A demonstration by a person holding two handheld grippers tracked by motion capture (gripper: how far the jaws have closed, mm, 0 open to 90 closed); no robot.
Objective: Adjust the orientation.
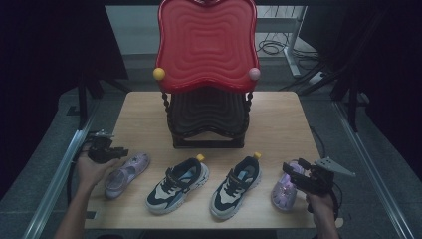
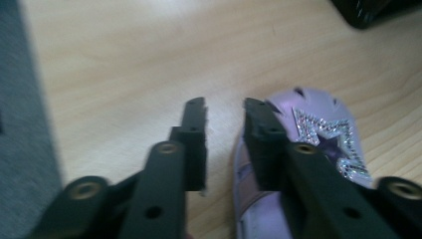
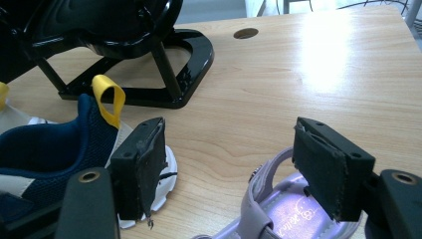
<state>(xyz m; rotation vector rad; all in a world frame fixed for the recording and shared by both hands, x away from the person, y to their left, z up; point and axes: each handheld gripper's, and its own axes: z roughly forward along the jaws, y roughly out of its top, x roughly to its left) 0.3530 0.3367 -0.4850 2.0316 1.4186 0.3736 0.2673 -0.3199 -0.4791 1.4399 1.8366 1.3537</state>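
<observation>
We hover both tools over the outer shoes of the row along the wooden table's (image 1: 278,107) near edge. Our left gripper (image 2: 225,107), jaws part-spread and empty, sits by the glossy lilac jelly sandal with a glittery star (image 2: 318,134) near the left edge. Our right gripper (image 3: 229,164), jaws wide, straddles the matching lilac sandal (image 3: 278,209) beside a navy mesh sneaker (image 3: 45,149). Next, probably, we lower and pinch each heel strap.
</observation>
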